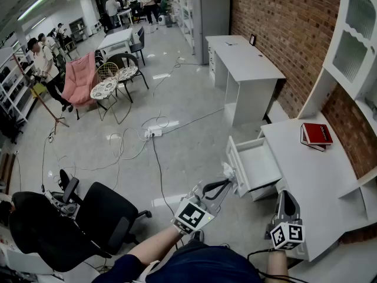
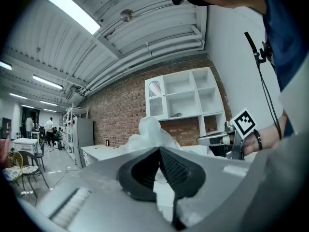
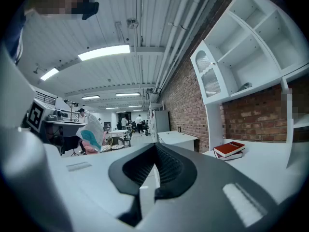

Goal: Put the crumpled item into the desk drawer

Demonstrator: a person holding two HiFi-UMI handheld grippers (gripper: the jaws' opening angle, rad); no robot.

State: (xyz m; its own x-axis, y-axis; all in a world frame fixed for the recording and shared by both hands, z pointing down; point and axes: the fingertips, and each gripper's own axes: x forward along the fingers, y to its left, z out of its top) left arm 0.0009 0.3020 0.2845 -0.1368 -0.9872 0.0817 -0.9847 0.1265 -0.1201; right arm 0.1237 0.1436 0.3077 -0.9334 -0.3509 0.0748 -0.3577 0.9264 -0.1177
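Firstly, floor point(image 1: 188, 111): grey, wide, with cables trailing to a power strip point(image 1: 153, 132).

Brick wall point(image 1: 277, 28): runs along the right side of the head view.

Surface point(image 1: 318, 181): white desk against that wall, with a white shelf unit point(image 1: 353, 46) standing on its far side.

Second desk point(image 1: 244, 63): white, further along the same wall.

Office chair point(image 1: 106, 217): black, on the floor at lower left, well apart from the surface.

Drawer point(image 1: 259, 167): white, pulled out from the surface toward the floor side, its interior facing up.

Red book point(image 1: 316, 133): lies flat on the surface near the wall, stacked on another book.

Right claw point(image 1: 287, 198): held over the near end of the surface, beside the drawer. Its jaws are pressed together with nothing between them point(image 3: 155, 151).

Left claw point(image 1: 231, 180): held at the outer front of the drawer. Its jaws are clenched on the crumpled item point(image 2: 158, 153).

Crumpled item point(image 1: 227, 171): white and wadded, sticking out past the tips of the left claw point(image 2: 152, 132), just outside the drawer's front panel, not yet inside it.
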